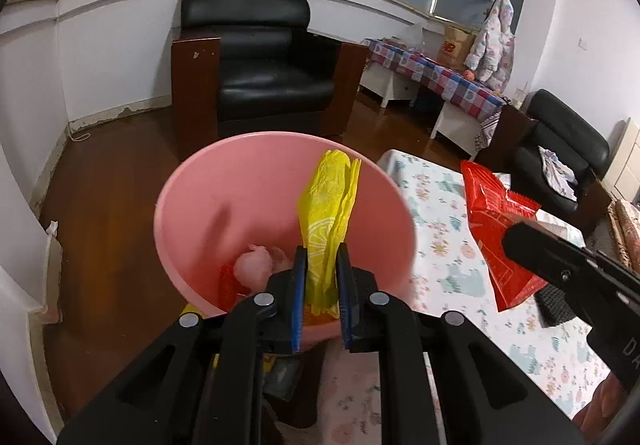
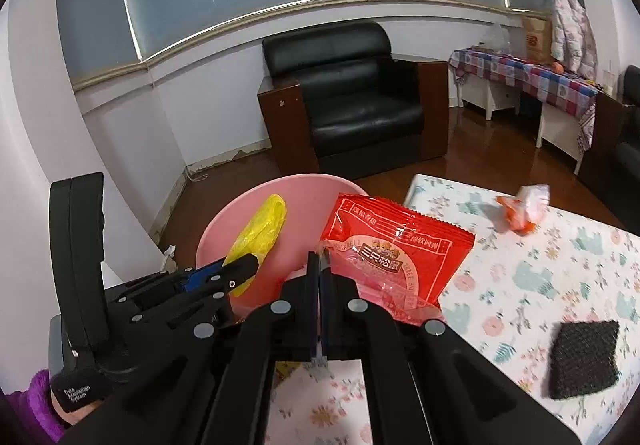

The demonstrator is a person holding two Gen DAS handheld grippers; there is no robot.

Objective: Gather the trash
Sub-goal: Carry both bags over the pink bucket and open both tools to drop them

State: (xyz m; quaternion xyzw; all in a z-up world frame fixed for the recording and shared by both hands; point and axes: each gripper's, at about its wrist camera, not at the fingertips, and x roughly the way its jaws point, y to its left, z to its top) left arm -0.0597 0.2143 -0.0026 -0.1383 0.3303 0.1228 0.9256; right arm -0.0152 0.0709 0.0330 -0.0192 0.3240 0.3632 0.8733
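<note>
While the pink bin (image 1: 224, 205) sits beside the floral-clothed table (image 1: 448, 245), the left gripper (image 1: 322, 277), angled downward, clamps a crumpled yellow plastic bag (image 1: 326, 221) over its mouth. To the right, the right gripper (image 2: 319, 269), also tilted down, pinches a glossy red snack wrapper (image 2: 400, 245) by its lower edge, above the table edge near the bin.

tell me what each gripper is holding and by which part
The left gripper pinches the yellow plastic wrapper near its lower end; the right gripper grips the red snack packet by its near left corner.
</note>
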